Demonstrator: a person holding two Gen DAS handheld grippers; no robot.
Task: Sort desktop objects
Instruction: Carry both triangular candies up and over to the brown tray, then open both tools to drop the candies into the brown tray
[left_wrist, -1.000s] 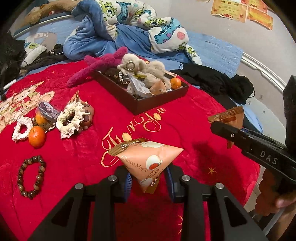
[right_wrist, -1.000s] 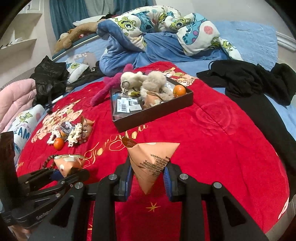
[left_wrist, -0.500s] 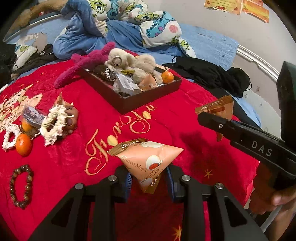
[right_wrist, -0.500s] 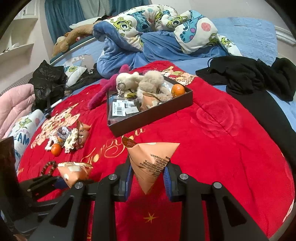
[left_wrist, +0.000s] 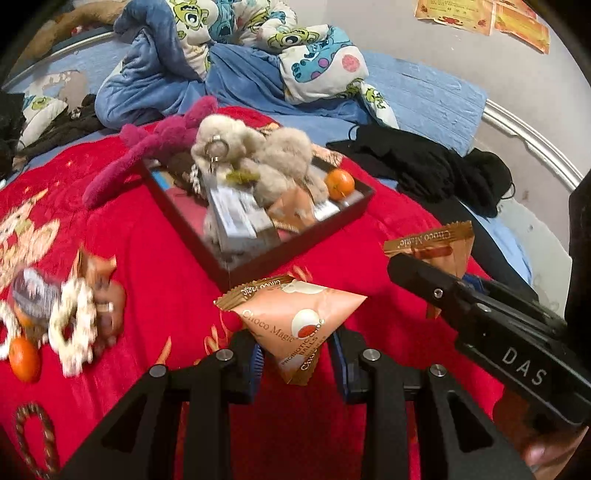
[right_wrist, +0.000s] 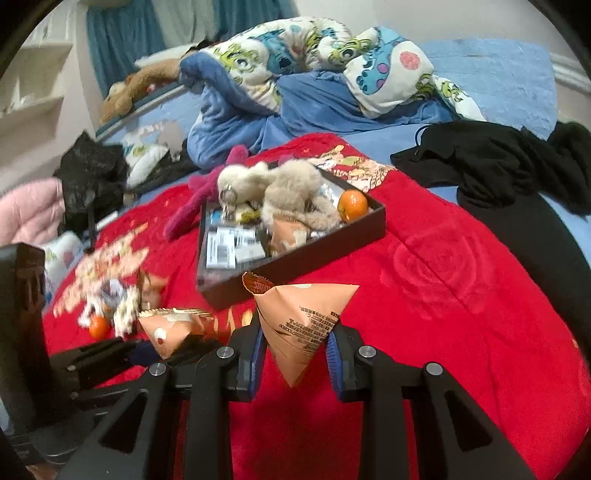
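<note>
Each gripper is clamped on its own orange triangular snack packet: the left gripper (left_wrist: 297, 360) pinches the left packet (left_wrist: 295, 317) by its lower point, and the right gripper (right_wrist: 293, 358) grips the right packet (right_wrist: 303, 325) the same way, both packets held up above the red blanket (right_wrist: 461, 314) just short of the near corner of the dark tray (right_wrist: 295, 258). The step in hand looks like carrying both packets into the tray, so it would pay to lift them clear of the near rim, bring them over a bare patch of the tray floor and open the fingers low, one side at a time, so the light packets drop flat and do not slide off the pile. The tray is crowded: white boxes (right_wrist: 229, 245) at the near side, another orange packet (right_wrist: 288, 234) in the middle, beige plush toys (right_wrist: 280, 188) behind, a tangerine (right_wrist: 352, 205) in the right corner. On the blanket's left part lie white scrunchies (left_wrist: 72, 332), a second tangerine (left_wrist: 24, 360) and a bead bracelet (left_wrist: 35, 435), seemingly unsorted. Beyond the tray a pink plush toy (left_wrist: 147, 147) lies against its far edge, then a rumpled cartoon quilt (right_wrist: 332, 74), black clothes (right_wrist: 498, 166) to the right and a pale wall behind.
</note>
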